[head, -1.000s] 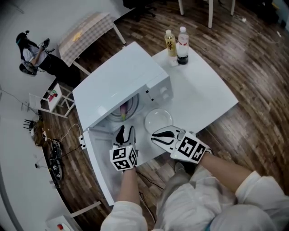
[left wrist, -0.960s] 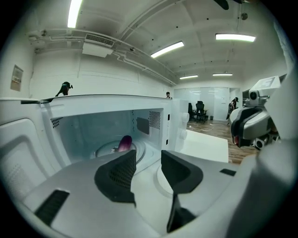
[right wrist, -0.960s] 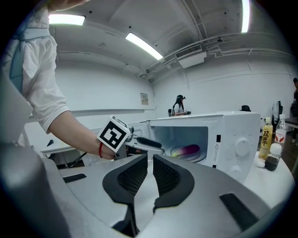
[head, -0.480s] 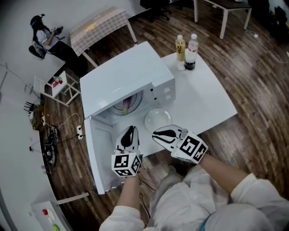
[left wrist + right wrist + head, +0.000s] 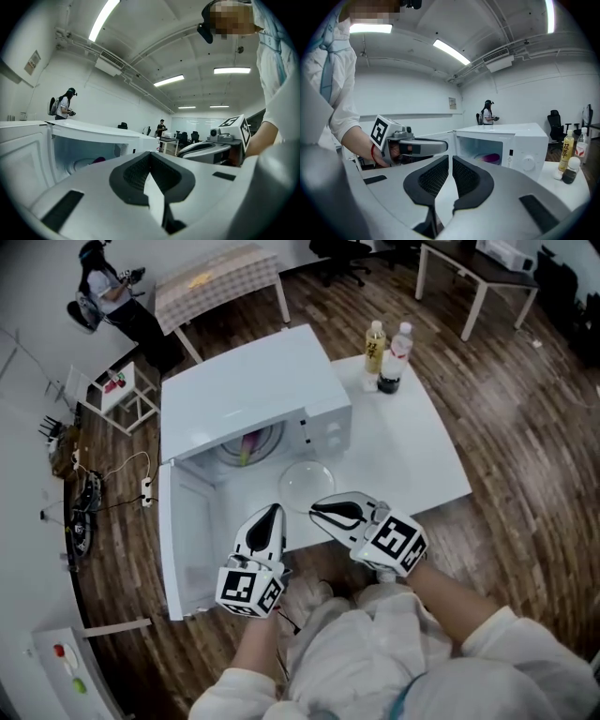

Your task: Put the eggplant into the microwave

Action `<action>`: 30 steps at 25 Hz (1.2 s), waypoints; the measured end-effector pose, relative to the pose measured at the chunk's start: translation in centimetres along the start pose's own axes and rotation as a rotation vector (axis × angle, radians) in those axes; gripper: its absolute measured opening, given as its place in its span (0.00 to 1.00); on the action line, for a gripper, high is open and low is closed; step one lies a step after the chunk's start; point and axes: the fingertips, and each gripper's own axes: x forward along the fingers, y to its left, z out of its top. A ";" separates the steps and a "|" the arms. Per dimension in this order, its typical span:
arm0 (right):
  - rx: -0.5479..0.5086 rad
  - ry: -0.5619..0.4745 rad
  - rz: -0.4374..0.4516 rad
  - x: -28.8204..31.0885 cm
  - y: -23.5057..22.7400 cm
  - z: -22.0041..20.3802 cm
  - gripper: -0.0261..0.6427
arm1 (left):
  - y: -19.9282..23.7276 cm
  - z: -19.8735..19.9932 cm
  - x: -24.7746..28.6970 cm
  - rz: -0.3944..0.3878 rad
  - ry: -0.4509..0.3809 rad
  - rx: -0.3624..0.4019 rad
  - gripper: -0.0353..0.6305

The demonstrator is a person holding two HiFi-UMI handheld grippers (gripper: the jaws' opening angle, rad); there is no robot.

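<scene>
The purple eggplant (image 5: 248, 443) lies on the turntable inside the white microwave (image 5: 246, 390), whose door (image 5: 184, 538) hangs wide open to the left. My left gripper (image 5: 269, 514) hovers in front of the opening, shut and empty, well clear of the eggplant. My right gripper (image 5: 320, 510) is beside it over the table's near edge, jaws together with nothing in them. The left gripper view catches a sliver of the eggplant (image 5: 98, 160) inside the cavity, past the left gripper (image 5: 150, 158). From the right gripper (image 5: 451, 160), the eggplant (image 5: 490, 158) shows through the opening.
A clear glass dish (image 5: 305, 482) sits on the white table (image 5: 412, 451) just in front of the microwave. Two bottles (image 5: 385, 349) stand at the table's far corner. A person (image 5: 105, 287) stands far off by another table. Cables lie on the wooden floor at left.
My left gripper has drawn back from the microwave's mouth toward me and upward, and its jaws have closed on nothing. The right gripper rose a little.
</scene>
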 end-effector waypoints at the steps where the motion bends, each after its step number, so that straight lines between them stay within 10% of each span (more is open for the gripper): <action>1: 0.002 -0.008 0.002 -0.4 -0.2 0.3 0.11 | -0.7 0.3 0.0 -0.012 -0.002 -0.006 0.06; 30: 0.109 0.045 0.151 -7.0 -0.6 2.8 0.10 | -11.7 2.3 1.8 -0.351 0.022 -0.038 0.06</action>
